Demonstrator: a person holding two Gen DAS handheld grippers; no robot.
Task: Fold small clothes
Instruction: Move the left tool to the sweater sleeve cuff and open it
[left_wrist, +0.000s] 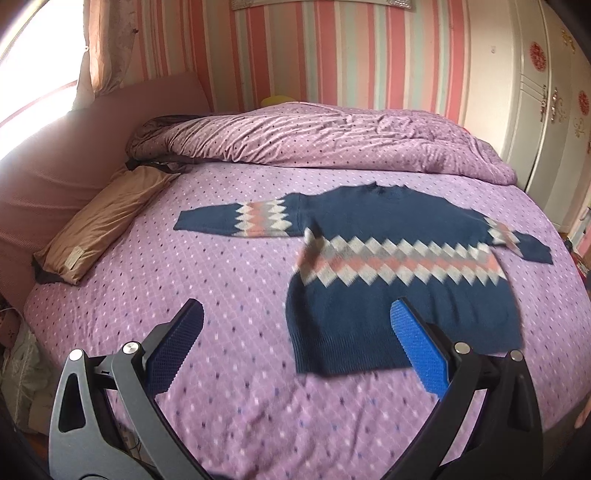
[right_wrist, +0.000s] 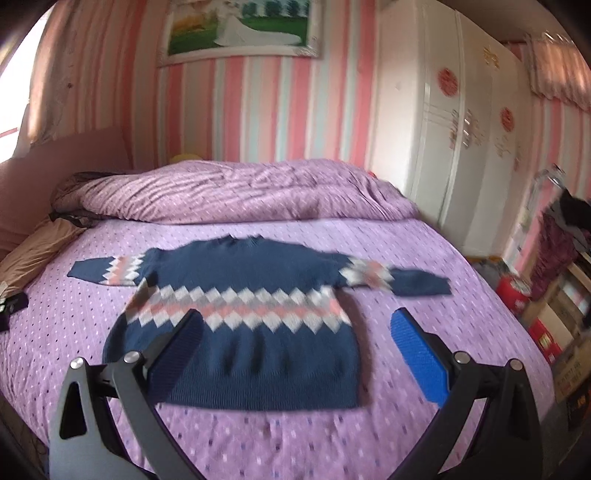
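A small navy sweater (left_wrist: 399, 221) with a band of pink, grey and white diamonds lies flat on the purple bed (left_wrist: 184, 280), both sleeves spread out sideways. My left gripper (left_wrist: 297, 314) hovers open above the bed near the sweater's lower left hem, holding nothing. The same sweater (right_wrist: 258, 273) fills the middle of the right wrist view. My right gripper (right_wrist: 297, 321) is open over its lower right part, one finger above the knit and the blue pad (right_wrist: 417, 350) over bare bedspread.
A folded purple duvet (left_wrist: 332, 136) lies across the far side of the bed. A tan pillow (left_wrist: 99, 221) rests at the left by the pink headboard (left_wrist: 55, 162). A white wardrobe (right_wrist: 443, 129) and cluttered shelves (right_wrist: 554, 314) stand to the right.
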